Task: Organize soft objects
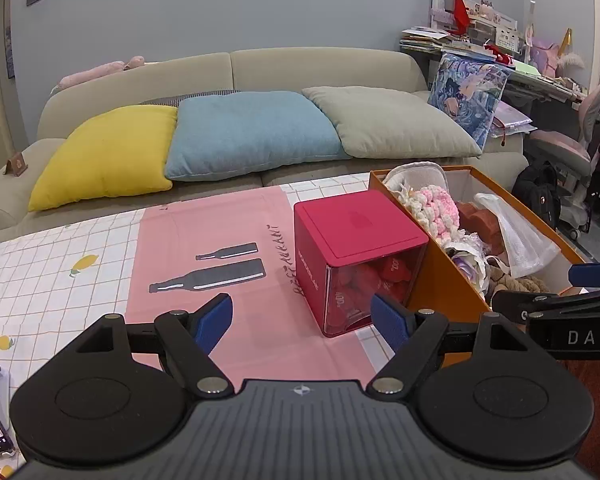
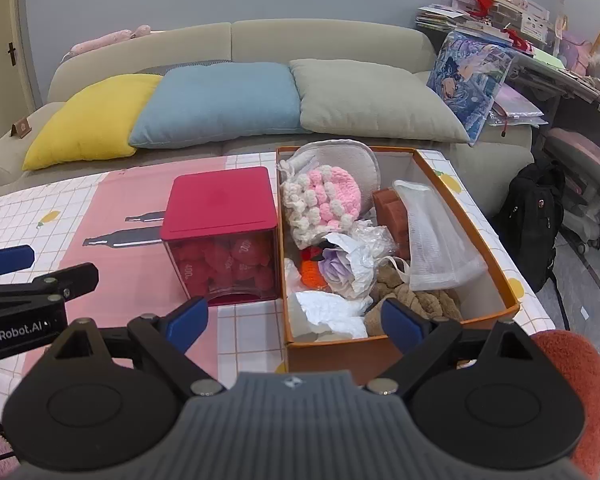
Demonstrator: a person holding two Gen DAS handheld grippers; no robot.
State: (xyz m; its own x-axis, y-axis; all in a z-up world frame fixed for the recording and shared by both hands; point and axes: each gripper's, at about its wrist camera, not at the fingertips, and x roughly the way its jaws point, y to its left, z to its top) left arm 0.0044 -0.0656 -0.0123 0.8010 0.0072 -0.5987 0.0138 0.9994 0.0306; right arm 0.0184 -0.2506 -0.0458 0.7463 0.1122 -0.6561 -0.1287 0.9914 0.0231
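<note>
Both grippers are hovering low over the near edge of the tabletop (image 2: 112,188), jaws spread wide, carrying nothing: left gripper (image 1: 302,318) facing the red lidded cube (image 1: 356,240), right gripper (image 2: 294,320) facing the orange box (image 2: 496,248).

Soft objects are sitting heaped inside the orange box: pink-and-cream crochet piece (image 2: 328,204), white mesh pouch (image 2: 436,240), brown knit (image 2: 416,292), orange knit item (image 2: 312,268), crumpled white plastic (image 2: 332,308). Red soft pieces (image 2: 224,264) are showing through the cube's clear wall; lid is lying shut.

No loose soft item is showing on the cloth. Judging: either gathering is finished, or the jumble is awaiting sorting out of the box. Pictures are not settling which.
</note>
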